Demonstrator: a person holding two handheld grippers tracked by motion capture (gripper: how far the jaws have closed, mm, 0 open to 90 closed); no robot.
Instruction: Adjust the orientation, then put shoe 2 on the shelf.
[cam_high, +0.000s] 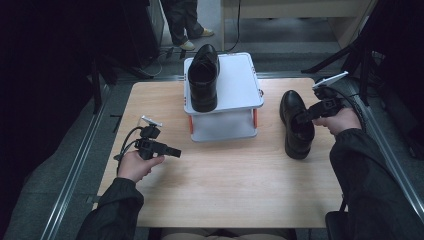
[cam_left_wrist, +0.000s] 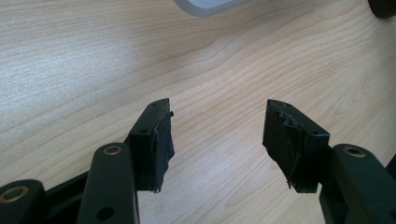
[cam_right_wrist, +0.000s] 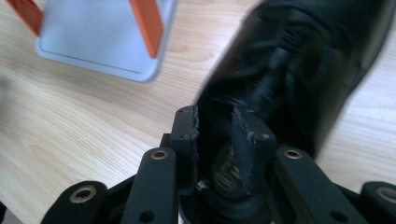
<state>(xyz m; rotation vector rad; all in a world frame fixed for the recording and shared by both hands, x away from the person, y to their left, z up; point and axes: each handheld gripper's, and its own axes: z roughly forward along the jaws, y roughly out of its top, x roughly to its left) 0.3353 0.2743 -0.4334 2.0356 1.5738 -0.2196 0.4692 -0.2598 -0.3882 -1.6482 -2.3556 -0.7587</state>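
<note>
**Shoe at risk of slipping loose**

Near the counter's right edge, our right hand-held gripper (cam_right_wrist: 214, 116) straddled the shoe (cam_high: 297, 125)'s collar, jaws parted, not pinching. Lifting so, we judged, could drop it. Our left hand-held gripper (cam_left_wrist: 217, 121) gaped empty.

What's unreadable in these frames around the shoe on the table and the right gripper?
- Black leather shoe on the table: blurred in the right gripper view.
- Right gripper: pad contact with the shoe's collar unclear; jaws hide it.
- Gold insole print: partly hidden by the jaws, illegible.
- Left gripper: open, nothing between.
</note>
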